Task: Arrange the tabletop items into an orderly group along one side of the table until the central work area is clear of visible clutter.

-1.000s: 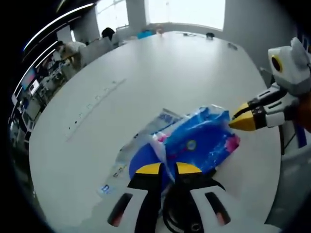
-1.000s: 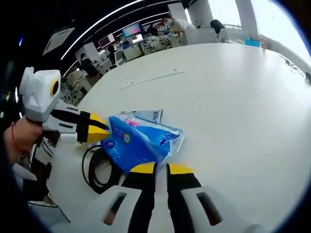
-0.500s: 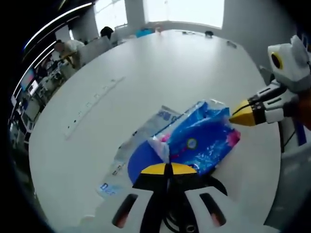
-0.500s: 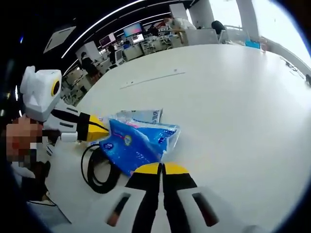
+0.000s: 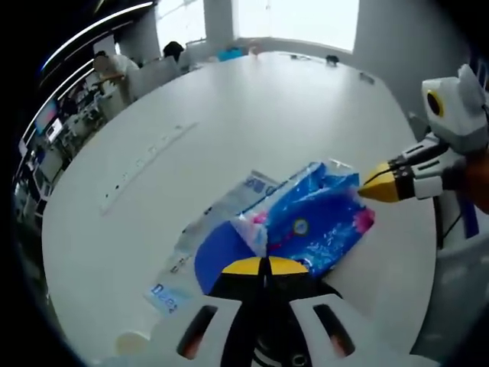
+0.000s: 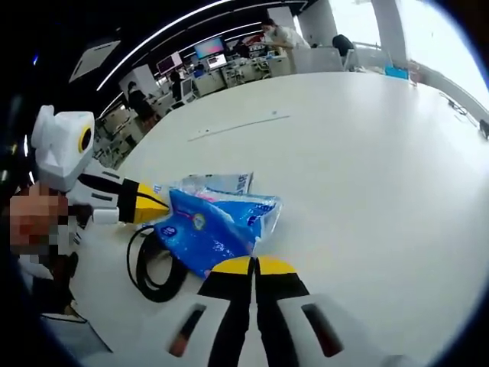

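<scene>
Left gripper view: since a second ago the left gripper (image 5: pixel 262 265) has closed, jaws together on the near edge of the blue packet (image 5: pixel 315 222) at 12 o'clock; the right gripper (image 5: pixel 370 186) pinches its far corner at 2 o'clock. Right gripper view: right gripper (image 6: pixel 253 265) clamped on the packet (image 6: pixel 210 225); black cable (image 6: pixel 151 265) at 9 o'clock, clear bag (image 6: pixel 216 183) behind, all near the white table (image 6: pixel 359 153) edge, centre bare, so grouping looks well along, placement left

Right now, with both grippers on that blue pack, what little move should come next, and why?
Probably lift the blue pack a little and carry it toward the table's edge. Both the left gripper and the right gripper look shut on opposite ends of it, and it lies over a clear wrapper and near a black cable, out on the white table.
</scene>
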`<state>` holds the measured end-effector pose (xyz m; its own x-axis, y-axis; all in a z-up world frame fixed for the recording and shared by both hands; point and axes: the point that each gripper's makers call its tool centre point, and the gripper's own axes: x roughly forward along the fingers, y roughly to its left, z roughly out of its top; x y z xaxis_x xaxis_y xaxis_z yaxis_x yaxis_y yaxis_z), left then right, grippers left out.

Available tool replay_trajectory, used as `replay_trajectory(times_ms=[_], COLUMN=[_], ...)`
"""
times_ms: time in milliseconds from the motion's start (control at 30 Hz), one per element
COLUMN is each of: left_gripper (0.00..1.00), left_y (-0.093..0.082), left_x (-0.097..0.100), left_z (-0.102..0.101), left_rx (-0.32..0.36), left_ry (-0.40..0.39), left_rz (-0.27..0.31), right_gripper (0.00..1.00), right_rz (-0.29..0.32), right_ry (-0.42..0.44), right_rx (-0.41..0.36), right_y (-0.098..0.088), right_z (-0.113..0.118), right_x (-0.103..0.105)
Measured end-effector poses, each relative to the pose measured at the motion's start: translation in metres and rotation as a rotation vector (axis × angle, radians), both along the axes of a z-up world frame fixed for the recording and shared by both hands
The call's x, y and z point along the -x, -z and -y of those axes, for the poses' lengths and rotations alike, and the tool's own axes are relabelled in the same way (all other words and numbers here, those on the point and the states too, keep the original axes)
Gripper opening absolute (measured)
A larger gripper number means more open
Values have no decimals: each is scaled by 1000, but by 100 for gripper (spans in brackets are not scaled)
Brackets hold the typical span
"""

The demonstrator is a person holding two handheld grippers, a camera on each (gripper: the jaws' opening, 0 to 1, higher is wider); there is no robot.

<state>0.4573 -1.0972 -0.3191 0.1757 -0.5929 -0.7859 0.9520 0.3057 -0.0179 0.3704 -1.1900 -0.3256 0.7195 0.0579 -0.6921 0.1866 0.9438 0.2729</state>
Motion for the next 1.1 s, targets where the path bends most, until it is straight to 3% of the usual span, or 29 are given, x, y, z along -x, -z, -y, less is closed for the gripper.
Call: replay_trajectory(times_ms=[533, 1100], left_gripper=[0, 0], left_y=[-18, -51], left_x=[5, 16], left_z=[4, 22], left_rx=[55, 179], left_ry=[-27, -84], left_rz=[6, -6], right_gripper=[0, 0], right_rz=[43, 116], right_ry=[-19, -45], right_rx=[27, 91], right_y=[-20, -54], right_z=[10, 36], right_x=[0, 3])
